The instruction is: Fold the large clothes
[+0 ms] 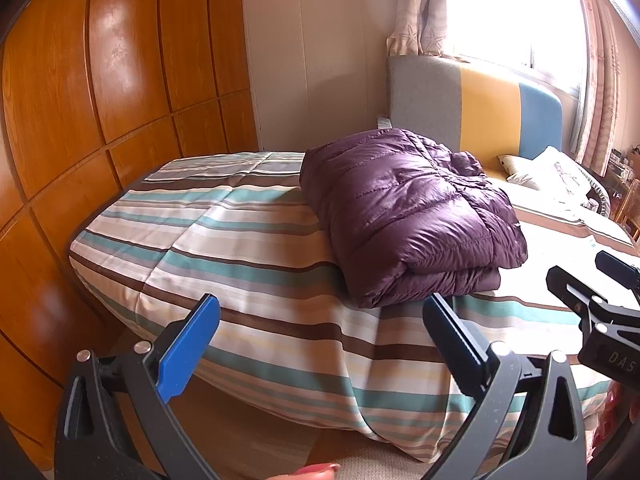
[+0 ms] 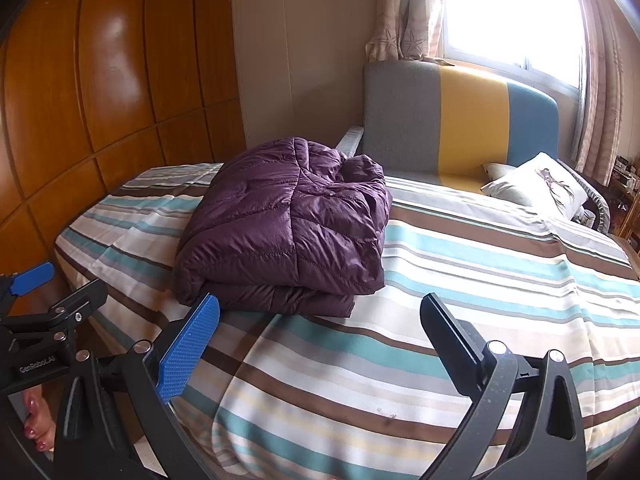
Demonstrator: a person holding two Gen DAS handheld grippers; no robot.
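Observation:
A purple quilted puffer jacket (image 1: pixel 412 216) (image 2: pixel 288 220) lies folded into a thick bundle on the striped bed cover (image 1: pixel 240 264) (image 2: pixel 480 280), close to the bed's near edge. My left gripper (image 1: pixel 322 320) is open, held short of the jacket's near fold, nothing between its blue pads. My right gripper (image 2: pixel 320 316) is open too, just in front of the jacket's front edge, empty. The right gripper's body shows at the right of the left wrist view, and the left gripper's blue fingertip (image 2: pixel 32 278) at the left edge of the right wrist view.
A wooden wardrobe (image 1: pixel 100 120) stands close along the bed's left side. A grey, yellow and blue headboard (image 1: pixel 480 108) and white pillows (image 2: pixel 540 184) are at the far end under a bright window with curtains (image 2: pixel 404 8). A hand with painted nails (image 2: pixel 36 420) grips the handle.

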